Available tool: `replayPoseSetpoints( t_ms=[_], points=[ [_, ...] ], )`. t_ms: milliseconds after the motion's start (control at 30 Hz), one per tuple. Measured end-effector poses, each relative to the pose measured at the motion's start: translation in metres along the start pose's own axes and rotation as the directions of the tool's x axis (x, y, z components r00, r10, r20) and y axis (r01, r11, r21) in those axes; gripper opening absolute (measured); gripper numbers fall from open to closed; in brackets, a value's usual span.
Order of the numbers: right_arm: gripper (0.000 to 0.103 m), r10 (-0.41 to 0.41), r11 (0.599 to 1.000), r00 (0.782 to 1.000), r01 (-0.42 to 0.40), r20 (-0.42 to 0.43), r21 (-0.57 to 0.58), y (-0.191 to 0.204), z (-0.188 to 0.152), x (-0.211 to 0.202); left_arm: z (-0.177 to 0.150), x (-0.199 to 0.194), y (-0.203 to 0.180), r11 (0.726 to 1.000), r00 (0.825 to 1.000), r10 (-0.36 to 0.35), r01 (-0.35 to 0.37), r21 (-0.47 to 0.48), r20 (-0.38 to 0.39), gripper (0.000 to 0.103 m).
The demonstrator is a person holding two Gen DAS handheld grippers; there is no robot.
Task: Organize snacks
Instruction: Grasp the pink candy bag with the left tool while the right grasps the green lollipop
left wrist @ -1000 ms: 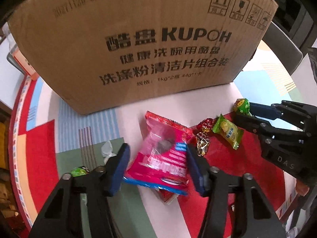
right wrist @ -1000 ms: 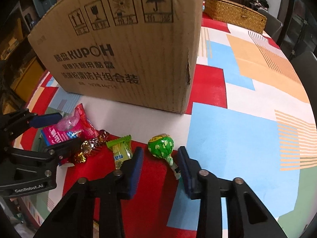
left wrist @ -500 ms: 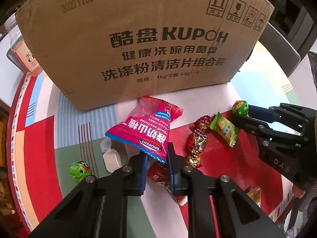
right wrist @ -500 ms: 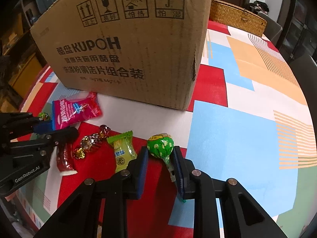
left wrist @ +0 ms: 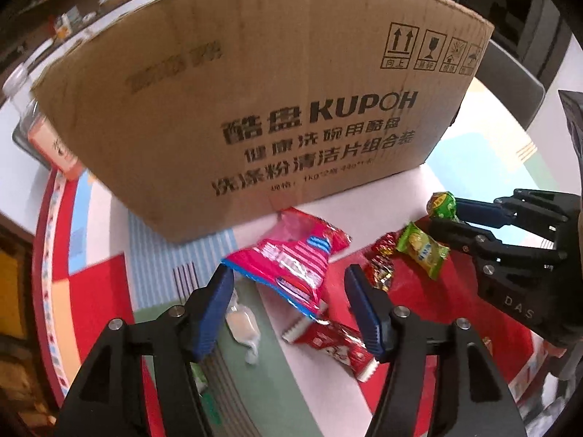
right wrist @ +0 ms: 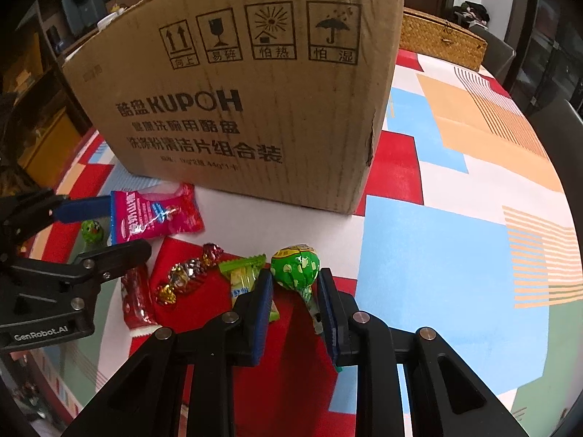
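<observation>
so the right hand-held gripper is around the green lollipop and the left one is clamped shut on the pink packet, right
Not quite. The right hand-held gripper is around the green lollipop, but the left hand-held gripper is open: the left wrist view shows its fingers spread either side of the pink packet, not clamped on it.

Snacks (right wrist: 189,280) lie on the table (right wrist: 455,240) before the box (right wrist: 255,109).
</observation>
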State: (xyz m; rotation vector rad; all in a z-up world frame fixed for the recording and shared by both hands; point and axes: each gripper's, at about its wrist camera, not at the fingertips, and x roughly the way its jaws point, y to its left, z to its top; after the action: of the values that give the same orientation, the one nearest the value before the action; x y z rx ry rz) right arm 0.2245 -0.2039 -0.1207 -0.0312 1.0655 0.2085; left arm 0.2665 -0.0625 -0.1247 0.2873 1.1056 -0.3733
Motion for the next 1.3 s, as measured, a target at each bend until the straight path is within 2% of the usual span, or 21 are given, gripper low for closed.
replayPoseSetpoints(
  t_ms=[100,233,300,433,500,533,600,667,800,933,1133,1300],
  points=[
    [0.026,0.010,1.000,1.000,-0.010,-0.009,0.012,-0.002,0.001,0.004,0.006,0.003,0.001,0.999,1.000,0.017,-0.016,0.050,-0.022,0.069],
    [0.026,0.013,1.000,1.000,-0.013,-0.006,0.011,-0.004,0.004,0.005,0.006,0.001,-0.002,0.989,0.997,0.073,-0.070,0.127,-0.026,0.070],
    [0.026,0.006,1.000,1.000,-0.006,0.000,0.002,-0.002,0.004,0.005,0.010,0.001,-0.002,0.988,0.997,0.065,-0.059,0.146,-0.031,0.074],
    [0.026,0.027,1.000,1.000,-0.027,-0.001,0.008,-0.001,0.004,0.007,0.021,0.016,-0.012,0.982,0.997,0.026,-0.012,0.190,-0.069,0.074],
    [0.026,0.027,1.000,1.000,-0.027,-0.003,0.009,-0.001,0.004,0.007,0.026,0.026,-0.015,0.980,0.996,0.034,-0.017,0.200,-0.081,0.073],
    [0.026,0.021,1.000,1.000,-0.021,-0.004,0.009,-0.003,0.005,0.007,0.028,0.029,-0.015,0.979,0.996,0.030,-0.013,0.203,-0.083,0.071],
    [0.026,0.018,1.000,1.000,-0.018,-0.007,0.013,-0.006,0.005,0.008,0.030,0.035,-0.018,0.980,0.996,0.018,0.001,0.201,-0.092,0.060],
    [0.026,0.016,1.000,1.000,-0.016,-0.011,0.018,-0.007,0.005,0.008,0.034,0.043,-0.020,0.982,0.995,0.002,0.017,0.187,-0.100,0.046],
    [0.026,0.015,1.000,1.000,-0.015,-0.011,0.014,-0.006,0.006,0.008,0.034,0.040,-0.021,0.987,0.996,-0.017,0.030,0.159,-0.083,0.041],
    [0.026,0.012,1.000,1.000,-0.012,-0.005,0.003,-0.001,0.007,0.007,0.009,0.011,-0.009,0.993,0.999,-0.018,0.024,0.118,-0.052,0.041],
    [0.026,0.008,1.000,1.000,-0.008,0.002,-0.005,0.003,0.005,-0.003,-0.002,-0.026,-0.007,0.997,1.000,-0.019,0.017,0.078,0.024,0.041],
    [0.026,0.007,1.000,0.999,-0.007,0.042,-0.007,0.007,0.006,-0.025,-0.013,-0.065,-0.010,0.998,0.994,-0.034,0.029,0.054,0.103,0.041]
  ],
)
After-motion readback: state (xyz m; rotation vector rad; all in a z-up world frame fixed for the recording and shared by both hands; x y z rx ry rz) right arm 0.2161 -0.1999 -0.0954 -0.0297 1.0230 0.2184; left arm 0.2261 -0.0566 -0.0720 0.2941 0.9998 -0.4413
